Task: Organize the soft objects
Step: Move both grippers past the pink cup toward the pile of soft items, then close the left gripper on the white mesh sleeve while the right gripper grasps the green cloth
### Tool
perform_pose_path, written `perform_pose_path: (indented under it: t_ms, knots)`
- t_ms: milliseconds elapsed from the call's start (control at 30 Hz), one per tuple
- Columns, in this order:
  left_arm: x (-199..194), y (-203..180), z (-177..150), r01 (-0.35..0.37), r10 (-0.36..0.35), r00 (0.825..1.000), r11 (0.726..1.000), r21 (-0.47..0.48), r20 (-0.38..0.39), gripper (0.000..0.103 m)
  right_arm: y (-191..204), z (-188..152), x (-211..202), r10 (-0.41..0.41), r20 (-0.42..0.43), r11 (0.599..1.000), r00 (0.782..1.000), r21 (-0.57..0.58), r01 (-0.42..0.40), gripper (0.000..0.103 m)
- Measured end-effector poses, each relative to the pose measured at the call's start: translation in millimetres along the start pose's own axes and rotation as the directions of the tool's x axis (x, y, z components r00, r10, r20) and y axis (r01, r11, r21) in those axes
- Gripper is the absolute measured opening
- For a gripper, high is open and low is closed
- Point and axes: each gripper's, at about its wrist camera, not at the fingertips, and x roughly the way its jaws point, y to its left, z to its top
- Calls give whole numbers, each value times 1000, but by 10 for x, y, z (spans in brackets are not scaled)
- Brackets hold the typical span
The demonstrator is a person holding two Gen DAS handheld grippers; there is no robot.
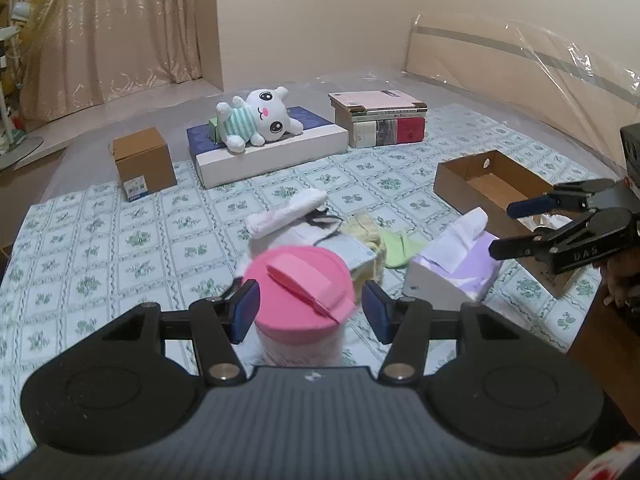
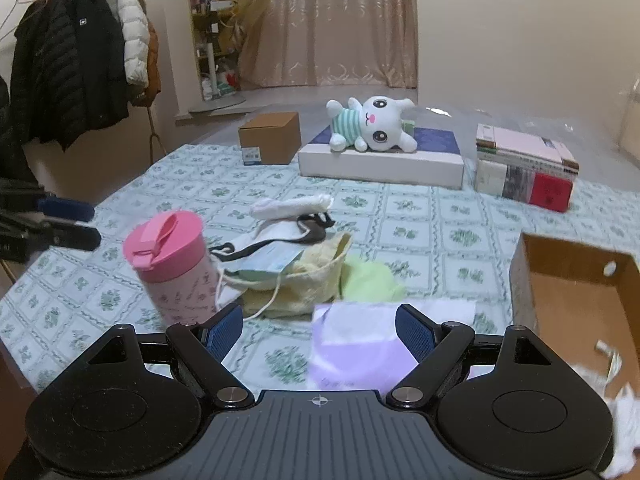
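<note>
Two grippers hover apart, both empty: the left gripper (image 1: 308,312) half-spread around a pink tumbler (image 2: 172,268), the right gripper (image 2: 320,336) wide over a purple tissue box (image 1: 456,268). Face masks (image 2: 272,256) and cloths (image 2: 320,280) crowd between them beside an open cardboard box (image 1: 488,184).

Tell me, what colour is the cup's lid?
Pink. The cup's lid shows best in the right wrist view.

The left gripper (image 1: 308,308) points forward and downward, its jaws half apart and pressing on nothing. The right gripper (image 2: 320,334) points downward too, jaws wide apart and holding nothing.
</note>
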Motion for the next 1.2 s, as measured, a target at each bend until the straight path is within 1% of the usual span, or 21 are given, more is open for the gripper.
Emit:
perform_pose_path:
  t_ms: [133, 267, 467, 667, 767, 900, 1067, 1200]
  knots:
    - [121, 151, 207, 22, -22, 1000, 999, 37, -10, 52, -149, 158, 89, 1, -19, 999, 1000, -40, -2, 83]
    - [343, 304, 434, 44, -41, 998, 995, 87, -38, 52, -289, 309, 199, 1, -45, 996, 999, -91, -5, 83]
    - [854, 522, 723, 113, -90, 986, 979, 170, -137, 52, -527, 566, 441, 47, -110, 989, 993, -134, -61, 83]
    - [1370, 569, 934, 179, -111, 966, 939, 294, -234, 52, -683, 760, 769, 78, -176, 971, 981, -209, -115, 83]
    - [1624, 548, 990, 204, -110, 956, 915, 348, -271, 52, -727, 789, 975, 101, -225, 958, 969, -242, -156, 83]
    - [1975, 498, 1020, 234, -104, 943, 883, 407, -318, 52, -776, 787, 1280, 112, -291, 942, 950, -274, -195, 83]
    - [2376, 444, 1021, 262, -93, 926, 856, 445, -367, 51, -835, 786, 1586, 130, -345, 936, 930, -267, -229, 83]
    - [2619, 362, 997, 282, -82, 914, 833, 477, -397, 47, -895, 753, 1795, 137, -384, 940, 913, -240, -242, 83]
